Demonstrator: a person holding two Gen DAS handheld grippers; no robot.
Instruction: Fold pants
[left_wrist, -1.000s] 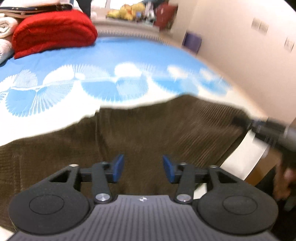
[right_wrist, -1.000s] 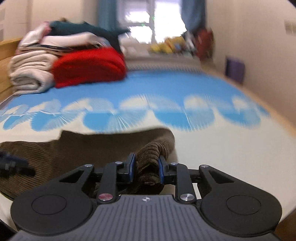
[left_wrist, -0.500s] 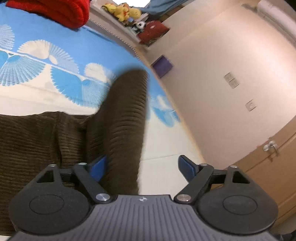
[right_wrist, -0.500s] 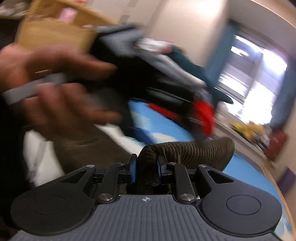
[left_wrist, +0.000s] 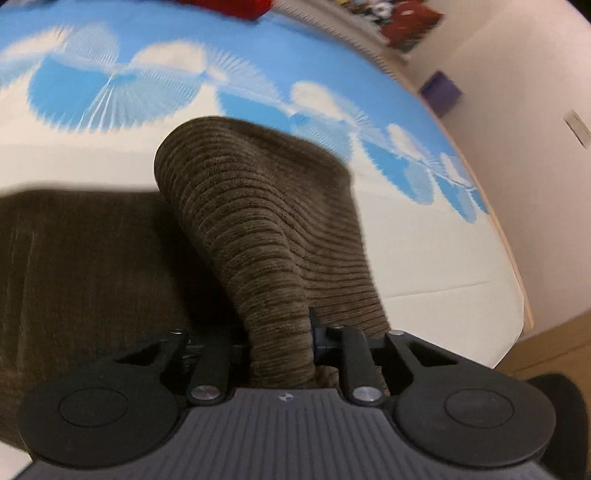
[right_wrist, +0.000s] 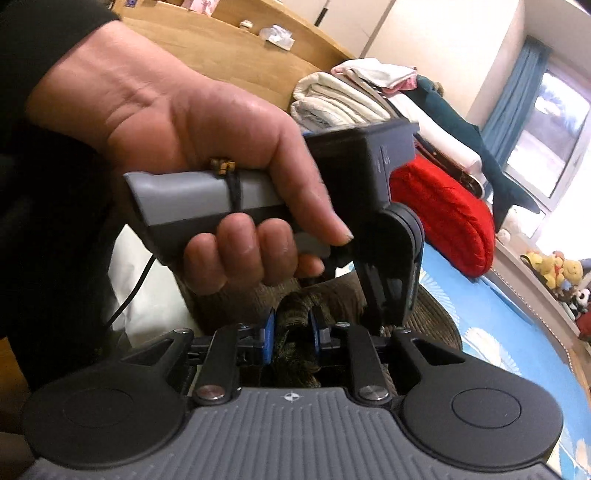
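Observation:
The brown corduroy pants (left_wrist: 258, 229) lie on the bed, with one part lifted into a raised fold. My left gripper (left_wrist: 280, 339) is shut on that raised fold near its end. My right gripper (right_wrist: 290, 332) is shut on a bunched bit of the same pants (right_wrist: 291, 325). In the right wrist view the left gripper's body (right_wrist: 369, 177) and the hand holding it fill the frame just beyond the right gripper, so the two grippers are close together.
The bed has a blue and white patterned cover (left_wrist: 129, 85). A red blanket (right_wrist: 443, 221) and stacked folded linens (right_wrist: 332, 99) sit at the head of the bed. The bed's edge and a wall (left_wrist: 535, 184) are to the right.
My left gripper, open half a second ago beside the lifted fold, has shut on it. My right gripper has kept its grip and swung over next to the left gripper.

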